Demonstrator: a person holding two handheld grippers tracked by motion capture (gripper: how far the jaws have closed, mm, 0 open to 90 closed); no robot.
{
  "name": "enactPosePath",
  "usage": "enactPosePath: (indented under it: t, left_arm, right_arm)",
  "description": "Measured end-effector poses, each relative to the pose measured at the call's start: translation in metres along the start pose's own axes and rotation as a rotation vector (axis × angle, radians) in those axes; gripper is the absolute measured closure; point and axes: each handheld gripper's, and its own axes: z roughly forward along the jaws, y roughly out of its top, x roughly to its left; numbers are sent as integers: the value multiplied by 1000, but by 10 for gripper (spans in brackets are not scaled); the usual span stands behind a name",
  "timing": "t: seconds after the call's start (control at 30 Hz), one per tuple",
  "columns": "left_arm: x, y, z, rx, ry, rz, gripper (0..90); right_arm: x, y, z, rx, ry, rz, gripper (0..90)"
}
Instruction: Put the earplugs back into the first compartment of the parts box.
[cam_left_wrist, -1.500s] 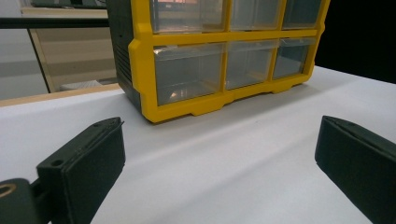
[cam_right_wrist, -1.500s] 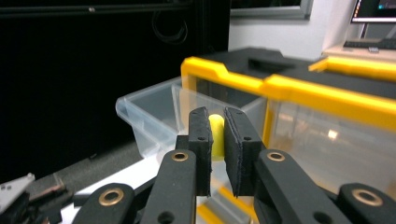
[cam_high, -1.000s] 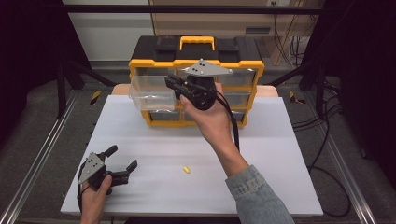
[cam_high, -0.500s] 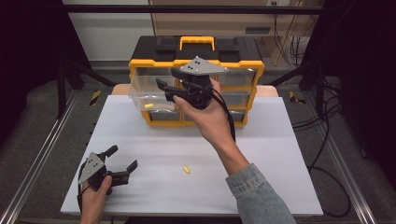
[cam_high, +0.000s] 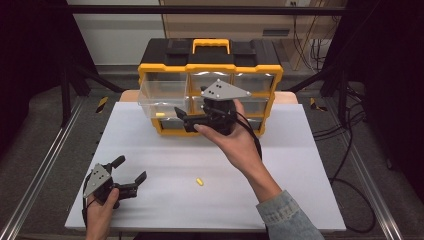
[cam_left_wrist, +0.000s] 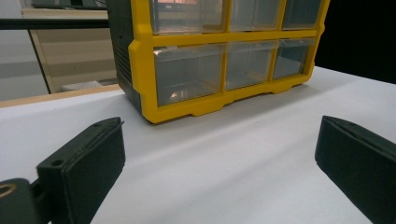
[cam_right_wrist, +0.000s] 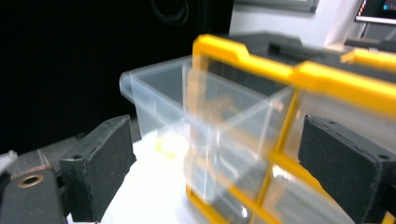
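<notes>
A yellow and black drawer organizer (cam_high: 210, 70) stands at the back of the white table. Its clear left drawer (cam_high: 159, 99) is pulled out, with a small yellow piece (cam_high: 160, 114) inside. My right gripper (cam_high: 183, 120) hovers open just right of that drawer, jaws pointing left. In the right gripper view the drawer (cam_right_wrist: 205, 116) and the yellow piece (cam_right_wrist: 166, 144) lie between the spread jaws of the right gripper (cam_right_wrist: 215, 172). My left gripper (cam_high: 131, 168) rests open at the front left, holding nothing. Another small yellow piece (cam_high: 199, 181) lies on the table.
The white table top (cam_high: 300, 165) stretches wide on both sides of the arms. In the left gripper view the organizer (cam_left_wrist: 224, 56) shows shut clear drawers ahead. Metal rails run along both table sides, and cables (cam_high: 350, 130) lie on the floor at right.
My right gripper has dropped lower in front of the organizer, beside the pulled-out drawer, staying open. The left gripper has not moved.
</notes>
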Motion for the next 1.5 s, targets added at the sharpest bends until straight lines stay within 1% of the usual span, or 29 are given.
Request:
enactPosePath:
  t: [0.03,0.07,0.1,0.23,0.27,0.3,0.33,0.37,0.43,0.47,0.5,0.53,0.57,0.63,0.67,0.7,0.77,0.8,0.83,0.87,0.9,1.0,1.03,1.07,1.1,1.2,1.33,1.37,1.5]
  left_arm:
    - [0,0,0,-1,0,1,14]
    - [0,0,0,-1,0,1,14]
    - [0,0,0,-2,1,2,14]
    - [0,0,0,-2,1,3,14]
    - [0,0,-1,-2,1,4,14]
    - [0,0,-1,-3,2,3,14]
    - [0,0,-1,-3,2,3,14]
    - [0,0,-1,-2,2,2,14]
    - [0,0,-1,-3,2,2,14]
    - [0,0,-1,-2,2,4,14]
    - [0,0,-1,-2,2,4,14]
    - [0,0,0,-1,2,6,14]
    - [0,0,0,0,3,8,14]
    - [0,0,0,1,3,11,14]
    - [0,0,0,1,3,11,14]
    - [0,0,0,2,4,13,14]
    - [0,0,0,3,4,13,14]
    - [0,0,0,3,4,14,14]
    - [-1,0,0,3,4,14,14]
    - [-1,0,0,3,3,14,14]
    - [-1,0,0,3,2,15,14]
    - [-1,0,0,4,2,15,14]
    - [-1,0,0,4,1,15,14]
    - [-1,0,0,4,1,15,14]
    - [-1,0,0,4,2,16,14]
    - [-1,0,0,4,2,16,14]
    - [-1,0,0,4,2,17,14]
    - [-1,0,0,5,2,17,14]
    - [-1,0,0,5,1,17,14]
  right_arm:
    - [0,-11,-3,23,-1,-3,102]
    - [0,-11,-3,23,-1,-3,102]
    - [2,-21,-5,57,-6,-9,99]
    - [2,-35,-8,101,-12,-9,98]
    - [3,-39,-9,112,-11,-7,98]
    - [3,-50,-12,137,-11,-5,101]
    - [3,-50,-12,137,-11,-5,101]
    - [4,-63,-16,165,-8,-7,104]
    - [4,-67,-17,174,-7,-3,106]
    - [5,-79,-21,199,-2,4,111]
    - [6,-85,-22,208,-2,9,115]
    - [6,-85,-22,208,-2,9,115]
    - [7,-97,-25,235,1,19,120]
    - [8,-106,-26,253,7,28,124]
    - [8,-106,-26,253,7,28,124]
    - [10,-116,-27,270,12,35,131]
    - [11,-125,-27,283,18,47,137]
    - [11,-125,-27,283,18,47,137]
    - [14,-136,-27,314,20,45,140]
    - [14,-136,-27,314,20,45,140]
    - [15,-144,-26,327,32,60,149]
    - [17,-150,-25,342,38,69,157]
    - [19,-157,-23,364,44,74,159]
    - [19,-157,-23,364,44,74,159]
    - [20,-162,-21,388,43,77,162]
    - [22,-166,-19,403,45,81,162]
    - [25,-176,-15,446,52,89,158]
    - [27,-181,-13,470,58,89,166]
    - [30,-188,-10,501,66,88,198]
